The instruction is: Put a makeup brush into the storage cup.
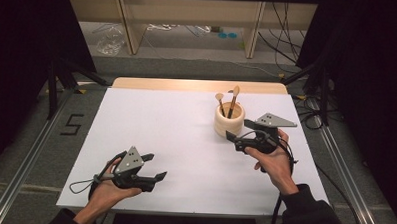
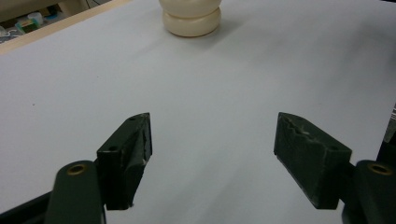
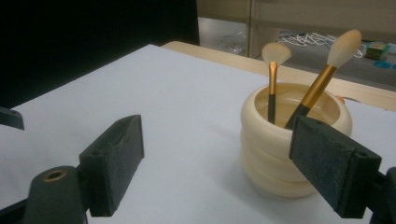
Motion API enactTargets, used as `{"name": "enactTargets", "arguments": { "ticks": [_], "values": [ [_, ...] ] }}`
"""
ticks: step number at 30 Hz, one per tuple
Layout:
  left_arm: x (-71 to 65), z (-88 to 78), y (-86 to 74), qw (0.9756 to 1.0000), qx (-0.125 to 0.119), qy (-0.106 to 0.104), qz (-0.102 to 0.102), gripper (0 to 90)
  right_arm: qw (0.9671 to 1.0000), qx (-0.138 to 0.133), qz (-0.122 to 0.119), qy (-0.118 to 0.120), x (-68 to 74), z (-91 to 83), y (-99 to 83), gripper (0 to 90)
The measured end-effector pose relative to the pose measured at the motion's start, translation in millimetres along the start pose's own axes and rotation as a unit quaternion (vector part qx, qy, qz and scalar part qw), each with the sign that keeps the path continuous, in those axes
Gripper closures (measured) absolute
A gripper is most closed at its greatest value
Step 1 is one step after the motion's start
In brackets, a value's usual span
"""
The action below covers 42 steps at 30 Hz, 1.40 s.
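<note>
White tabletop (image 1: pixel 185 141) lies broad and bare across the middle. Near left, the left gripper (image 1: pixel 154 166) rests low, jaws wide, nothing between them. Far right stands the cream ribbed cup (image 1: pixel 229 119) with two gold-handled brushes (image 1: pixel 233 100) upright inside. Just beside it, the right gripper (image 1: pixel 237 136) hovers, jaws spread, holding nothing.

Bright even light (dark surroundings), soft focus

White table (image 1: pixel 155 140) wide open, sole obstacle — brush pot (image 1: pixel 229 120)
</note>
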<state>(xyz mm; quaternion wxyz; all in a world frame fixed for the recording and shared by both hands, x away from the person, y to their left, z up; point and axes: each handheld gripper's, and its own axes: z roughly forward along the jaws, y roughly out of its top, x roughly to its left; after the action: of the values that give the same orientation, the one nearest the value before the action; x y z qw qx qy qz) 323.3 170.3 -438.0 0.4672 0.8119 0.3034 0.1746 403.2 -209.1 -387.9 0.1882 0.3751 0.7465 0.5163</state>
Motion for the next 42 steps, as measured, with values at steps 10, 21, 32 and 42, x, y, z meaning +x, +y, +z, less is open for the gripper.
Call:
{"name": "enactTargets", "arguments": {
  "ticks": [10,21,32,42],
  "values": [
    [-0.7,-0.9,0.8,1.0,-0.004,0.001,-0.005,26.8,0.9996,-0.003,0.017,0.021,11.5,-8.9,-23.3,18.3],
    [-1.5,-2.1,1.4,0.9999,-0.009,0.001,-0.012,25.0,0.9996,-0.004,0.013,0.026,21.1,-18.1,-36.0,17.5],
    [-2.1,-2.2,1.8,0.9996,-0.014,-0.002,-0.023,19.3,0.9994,-0.01,0.008,0.032,31.0,-26.1,-47.1,17.2],
    [-3.4,-3.0,1.6,0.9994,-0.016,-0.003,-0.03,17.2,0.9995,-0.005,0.0,0.031,36.5,-33.2,-55.5,16.9]
  ]
}}
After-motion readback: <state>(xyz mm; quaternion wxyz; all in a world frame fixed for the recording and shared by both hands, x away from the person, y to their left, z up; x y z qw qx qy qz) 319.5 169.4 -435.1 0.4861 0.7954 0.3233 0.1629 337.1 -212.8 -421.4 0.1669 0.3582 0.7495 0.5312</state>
